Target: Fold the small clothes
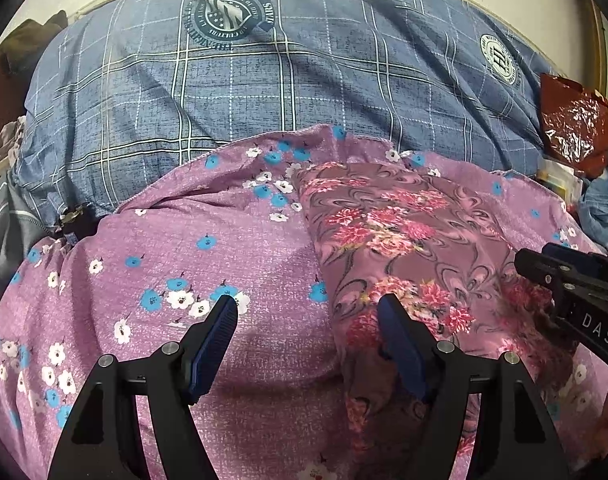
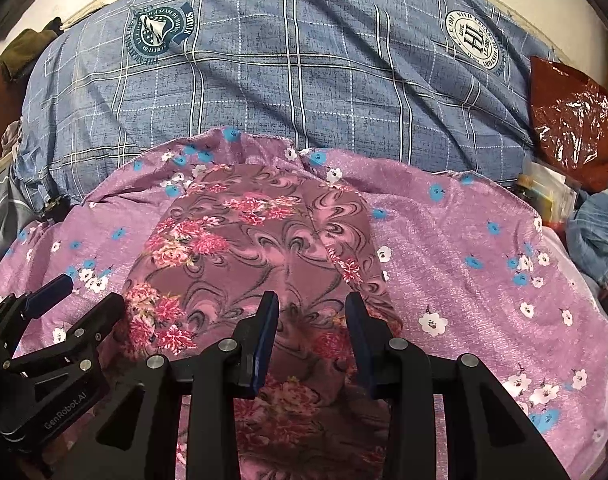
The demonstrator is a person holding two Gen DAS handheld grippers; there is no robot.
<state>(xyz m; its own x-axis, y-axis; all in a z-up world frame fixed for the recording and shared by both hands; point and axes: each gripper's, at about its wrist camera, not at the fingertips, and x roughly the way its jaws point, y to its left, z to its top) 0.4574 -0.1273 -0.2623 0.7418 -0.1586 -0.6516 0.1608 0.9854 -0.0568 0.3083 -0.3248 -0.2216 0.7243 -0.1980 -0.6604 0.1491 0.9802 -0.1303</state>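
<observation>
1. Right wrist view: the right gripper [image 2: 311, 312] hovers over the mauve garment with pink flower and swirl print [image 2: 240, 248], jaws apart, nothing between them; likely lining up a grasp.
2. That garment lies on the purple cloth with blue and white blossoms [image 2: 464, 240], probably a folding surface.
3. The left gripper [image 1: 308, 312], jaws wide apart, straddles the garment's left edge.

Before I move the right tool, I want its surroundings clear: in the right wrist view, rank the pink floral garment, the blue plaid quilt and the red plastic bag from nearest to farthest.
1. Pink floral garment: directly under the right tool.
2. Blue plaid quilt: straight ahead, beyond the purple floral sheet.
3. Red plastic bag: far right, beside the quilt's end.
</observation>
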